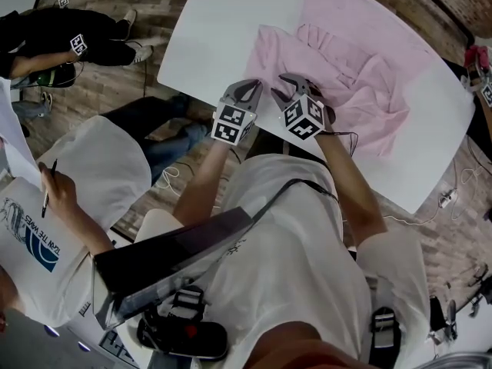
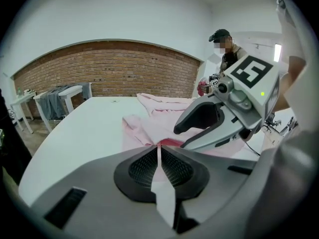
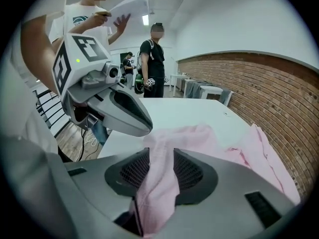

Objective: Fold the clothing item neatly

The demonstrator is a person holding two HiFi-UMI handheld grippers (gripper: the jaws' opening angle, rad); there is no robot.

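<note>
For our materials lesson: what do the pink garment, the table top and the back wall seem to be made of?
The pink garment looks like thin, soft cloth with a matt finish: it creases and drapes in folds. The table top is a smooth, even white board, perhaps laminate; its core does not show. The back wall is bare reddish brick, rough, with visible mortar lines.

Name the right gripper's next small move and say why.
Probably close the right gripper on the pink garment: a bunch of its fabric lies between the open jaws, while the left gripper is already shut on the garment's near edge beside it.
</note>
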